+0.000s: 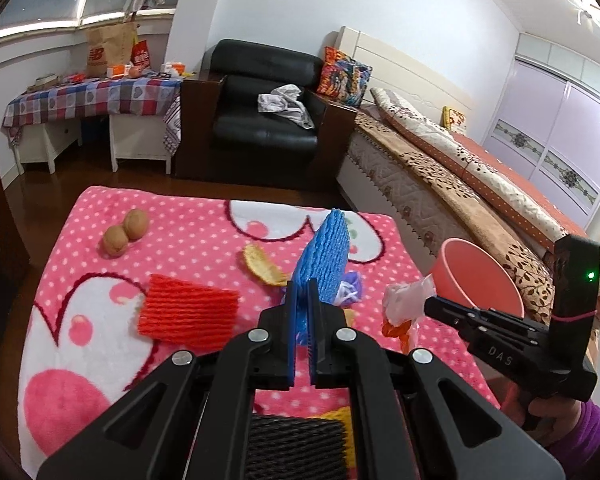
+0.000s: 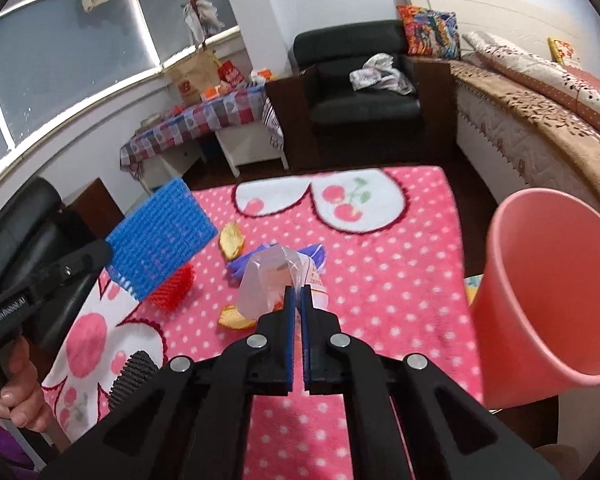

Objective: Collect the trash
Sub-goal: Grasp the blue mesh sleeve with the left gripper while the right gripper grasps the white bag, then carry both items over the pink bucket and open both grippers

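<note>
My left gripper is shut on a blue foam net sleeve, held upright above the pink blanket; the same blue foam net sleeve shows at the left of the right wrist view. My right gripper is shut on a clear plastic wrapper with orange print, lifted off the blanket; this plastic wrapper also appears beside the pink bin. On the blanket lie a red foam net, orange peels, a purple wrapper and two walnuts.
The pink bin stands at the blanket's right edge, next to the bed. A black armchair and a table with a checked cloth stand behind. A black foam net lies under the left gripper.
</note>
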The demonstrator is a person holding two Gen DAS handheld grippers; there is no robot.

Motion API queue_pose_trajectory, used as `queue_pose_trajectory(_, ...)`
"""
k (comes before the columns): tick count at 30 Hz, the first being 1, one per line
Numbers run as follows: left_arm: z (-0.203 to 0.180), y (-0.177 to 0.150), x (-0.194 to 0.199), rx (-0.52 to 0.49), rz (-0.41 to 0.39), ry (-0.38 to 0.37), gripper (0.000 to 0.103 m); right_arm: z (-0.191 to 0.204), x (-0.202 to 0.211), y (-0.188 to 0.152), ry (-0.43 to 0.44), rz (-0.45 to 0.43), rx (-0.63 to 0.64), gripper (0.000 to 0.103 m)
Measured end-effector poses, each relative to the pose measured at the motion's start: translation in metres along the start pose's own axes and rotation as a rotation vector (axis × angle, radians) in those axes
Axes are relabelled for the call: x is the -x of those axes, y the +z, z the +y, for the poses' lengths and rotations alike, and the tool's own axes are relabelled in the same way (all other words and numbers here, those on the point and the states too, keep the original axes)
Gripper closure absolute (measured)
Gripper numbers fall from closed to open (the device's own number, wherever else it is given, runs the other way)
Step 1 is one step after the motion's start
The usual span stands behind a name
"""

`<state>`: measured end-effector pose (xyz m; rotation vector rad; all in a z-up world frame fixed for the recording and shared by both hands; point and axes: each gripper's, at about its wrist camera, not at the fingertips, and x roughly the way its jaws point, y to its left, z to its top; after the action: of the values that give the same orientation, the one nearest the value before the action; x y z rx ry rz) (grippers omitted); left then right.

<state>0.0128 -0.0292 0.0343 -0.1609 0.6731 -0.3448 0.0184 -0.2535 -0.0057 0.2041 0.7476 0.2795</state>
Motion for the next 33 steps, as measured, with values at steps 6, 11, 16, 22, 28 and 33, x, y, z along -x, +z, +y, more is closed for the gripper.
queue_pose_trajectory(6, -0.024, 0.005, -0.006, -0.016, -0.006, -0.046, 0.099, -0.019, 0.034, 0.005, -0.045, -0.076, -0.016, 0.101)
queue_pose_trajectory(11, -0.056, 0.01, -0.016, -0.046, -0.01, -0.097, 0.099, -0.047, 0.061, 0.007, -0.101, -0.129, -0.053, 0.101)
queue_pose_trajectory(16, -0.092, 0.015, -0.027, -0.085, -0.012, -0.152, 0.099, -0.081, 0.081, 0.006, -0.158, -0.16, -0.11, 0.101)
queue_pose_trajectory(22, -0.133, 0.015, -0.044, -0.132, 0.008, -0.198, 0.099, -0.123, 0.102, 0.001, -0.217, -0.189, -0.177, 0.101)
queue_pose_trajectory(28, -0.169, 0.016, -0.064, -0.177, 0.033, -0.232, 0.099, -0.158, 0.113, -0.006, -0.255, -0.2, -0.227, 0.101)
queue_pose_trajectory(33, -0.195, 0.01, -0.086, -0.213, 0.068, -0.244, 0.099, -0.18, 0.114, -0.01, -0.275, -0.192, -0.257, 0.101)
